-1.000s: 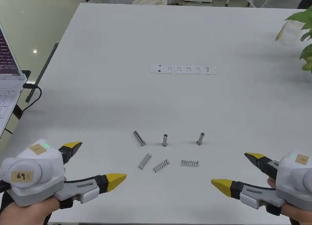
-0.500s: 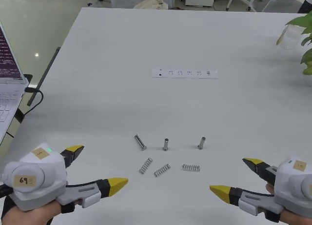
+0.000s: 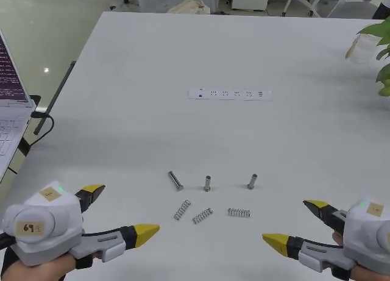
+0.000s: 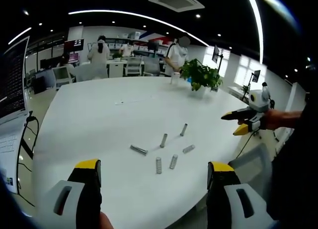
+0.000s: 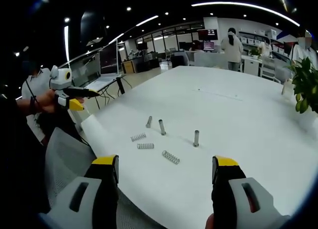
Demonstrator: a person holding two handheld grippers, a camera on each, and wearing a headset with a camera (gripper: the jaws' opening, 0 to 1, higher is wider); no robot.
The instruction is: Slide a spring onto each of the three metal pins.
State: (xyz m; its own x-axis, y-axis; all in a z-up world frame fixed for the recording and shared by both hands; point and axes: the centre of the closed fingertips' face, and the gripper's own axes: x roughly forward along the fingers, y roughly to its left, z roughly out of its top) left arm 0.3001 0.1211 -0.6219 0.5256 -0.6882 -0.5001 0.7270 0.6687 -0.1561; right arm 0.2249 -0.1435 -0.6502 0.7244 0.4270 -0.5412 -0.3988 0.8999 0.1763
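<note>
The left gripper (image 3: 122, 209) and right gripper (image 3: 291, 221) both gape wide and empty, with the pins (image 3: 207, 183) and springs (image 3: 202, 215) ahead between them.

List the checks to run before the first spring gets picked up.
1. Left tongs open and empty: ok.
2. Right tongs open and empty: ok.
3. Left spring, middle spring and right spring lie loose and apart on the table: ok.
4. Middle pin and right pin upright: ok.
5. Left pin upright: not ok, it lies on its side.
6. No spring on any pin yet: ok.
</note>
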